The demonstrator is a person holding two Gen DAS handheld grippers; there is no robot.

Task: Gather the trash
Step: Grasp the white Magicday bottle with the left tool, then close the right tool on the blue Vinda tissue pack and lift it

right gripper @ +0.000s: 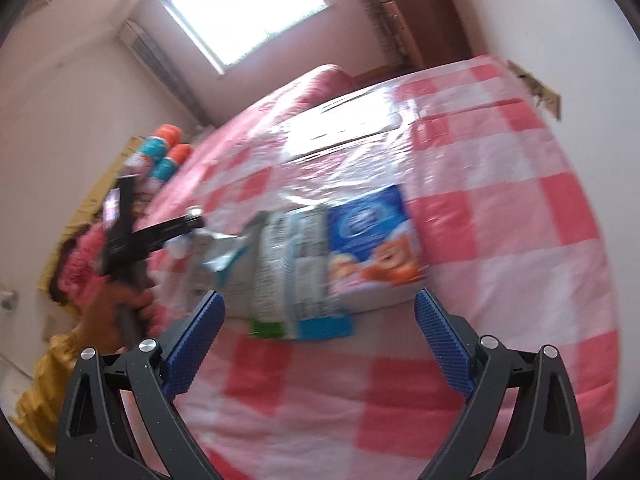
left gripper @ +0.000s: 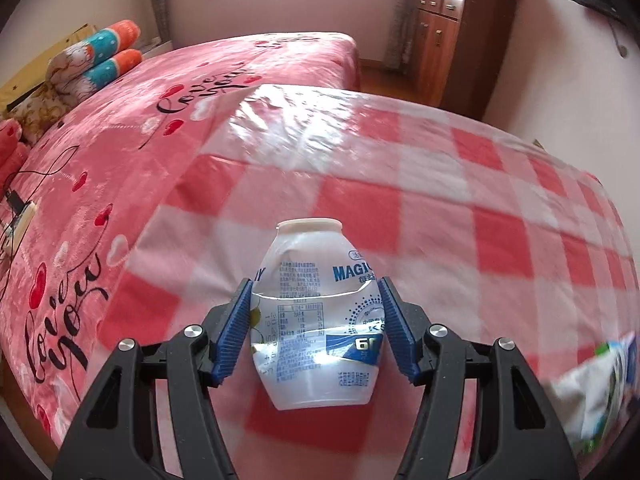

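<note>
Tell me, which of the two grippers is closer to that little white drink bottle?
The left. The left gripper has its blue pads on either side of the bottle, gripping it. The right gripper is open over a snack wrapper farther right on the checkered cloth.

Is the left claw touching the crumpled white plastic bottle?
Touching: the left wrist view shows the left claw with both blue pads pressed against the crumpled white plastic bottle.

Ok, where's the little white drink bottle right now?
In the left wrist view the drink bottle sits centre-low, clamped by the left gripper above the checked tablecloth.
</note>
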